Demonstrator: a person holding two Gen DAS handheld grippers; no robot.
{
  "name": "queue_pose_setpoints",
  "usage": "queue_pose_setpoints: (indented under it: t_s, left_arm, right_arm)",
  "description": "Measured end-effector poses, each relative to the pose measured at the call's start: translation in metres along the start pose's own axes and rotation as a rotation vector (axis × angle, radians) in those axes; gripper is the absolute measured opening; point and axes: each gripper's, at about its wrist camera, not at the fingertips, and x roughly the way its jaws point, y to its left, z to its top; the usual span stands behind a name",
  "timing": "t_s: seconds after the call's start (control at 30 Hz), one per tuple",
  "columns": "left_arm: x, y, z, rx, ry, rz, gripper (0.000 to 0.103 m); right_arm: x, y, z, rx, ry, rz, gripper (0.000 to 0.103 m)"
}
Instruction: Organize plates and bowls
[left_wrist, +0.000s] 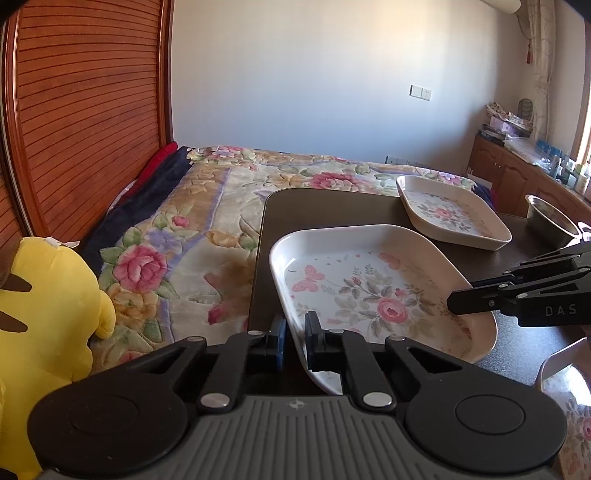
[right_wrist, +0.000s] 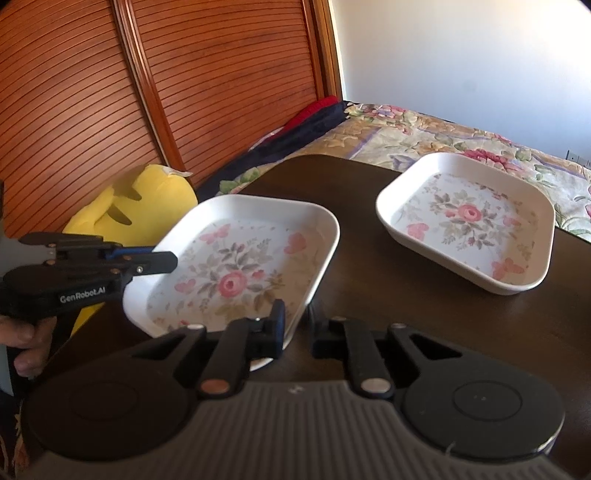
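Near floral plate (left_wrist: 373, 291) sits tilted over the dark table (left_wrist: 332, 210), held at two opposite rims. Left gripper (left_wrist: 294, 338) is pinched on its near-left rim — one finger outside, one inside. Right gripper (right_wrist: 297, 328) straddles the opposite rim and appears clamped on it. Second floral plate (right_wrist: 467, 221) rests flat farther back, well apart. Steel bowl (left_wrist: 550, 221) stands at the table's right edge — beside the bed (left_wrist: 207, 206).

left gripper (left_wrist: 294, 341) fingers clamp near plate (left_wrist: 369, 288) rim | right gripper (left_wrist: 452, 301) at opposite rim | far plate (left_wrist: 450, 214) on table (left_wrist: 332, 210)
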Motion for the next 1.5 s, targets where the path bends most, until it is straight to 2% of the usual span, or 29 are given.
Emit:
queue_pose_setpoints:
  t_s: [0.33,0.73,1.1,1.5]
  left_arm:
    - [-0.006,-0.008,0.001,-0.026,0.006,-0.01,0.011]
    - [-0.036,-0.037,0.01,0.011,-0.046,-0.036,0.01]
    - [-0.058,-0.076,-0.001,0.03,-0.058,-0.082,0.011]
    - [-0.078,-0.109,-0.02,0.054,-0.055,-0.121,0.011]
  right_arm:
    - [-0.006,-0.008,-0.005,0.05,-0.016,0.001,0.013]
    - [-0.051,-0.02,-0.015,0.079,-0.078,0.009,0.013]
    - [-0.095,-0.032,-0.04,0.096,-0.106,-0.026,0.013]
    - [-0.125,-0.038,-0.071,0.126,-0.119,-0.052,0.013]
